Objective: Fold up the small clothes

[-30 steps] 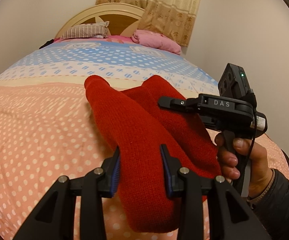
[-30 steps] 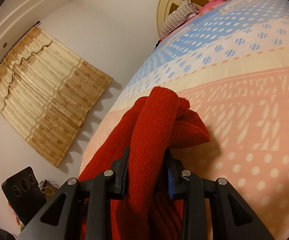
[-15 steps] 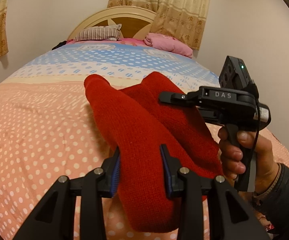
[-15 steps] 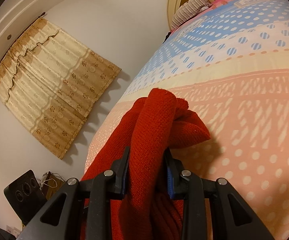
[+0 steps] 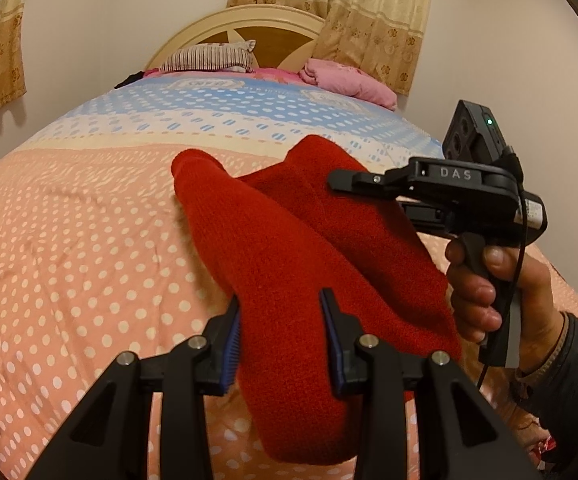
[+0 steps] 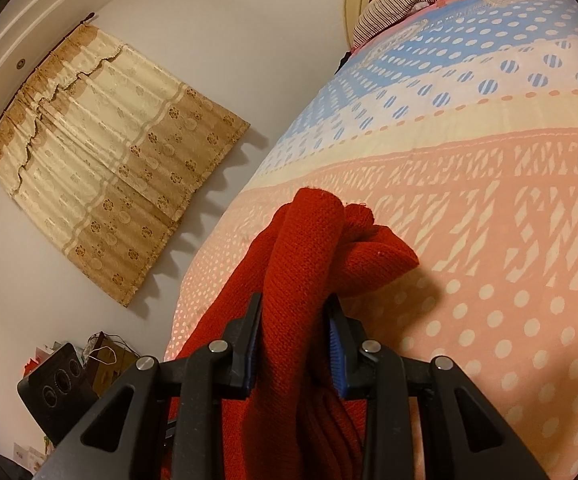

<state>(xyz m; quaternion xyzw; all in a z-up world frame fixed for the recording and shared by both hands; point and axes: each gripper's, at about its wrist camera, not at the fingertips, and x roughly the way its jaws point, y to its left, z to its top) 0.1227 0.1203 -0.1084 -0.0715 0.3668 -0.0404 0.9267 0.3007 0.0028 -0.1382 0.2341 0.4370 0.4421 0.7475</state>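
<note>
Red knit garment [image 5: 289, 264] held off bed [image 5: 69, 260], near its foot edge: left hand-held gripper [image 5: 281, 336] and right hand-held gripper [image 6: 295, 340] each clamped on bunched fold, likely kept stretched between them for folding.

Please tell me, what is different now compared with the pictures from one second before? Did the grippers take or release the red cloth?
Nothing was taken or released. Both views shifted a little: the headboard and the curtain sit differently in frame, so both hands carried the red knit garment slightly across the bed. The left gripper and right gripper stay clamped on it, folds unchanged.
</note>
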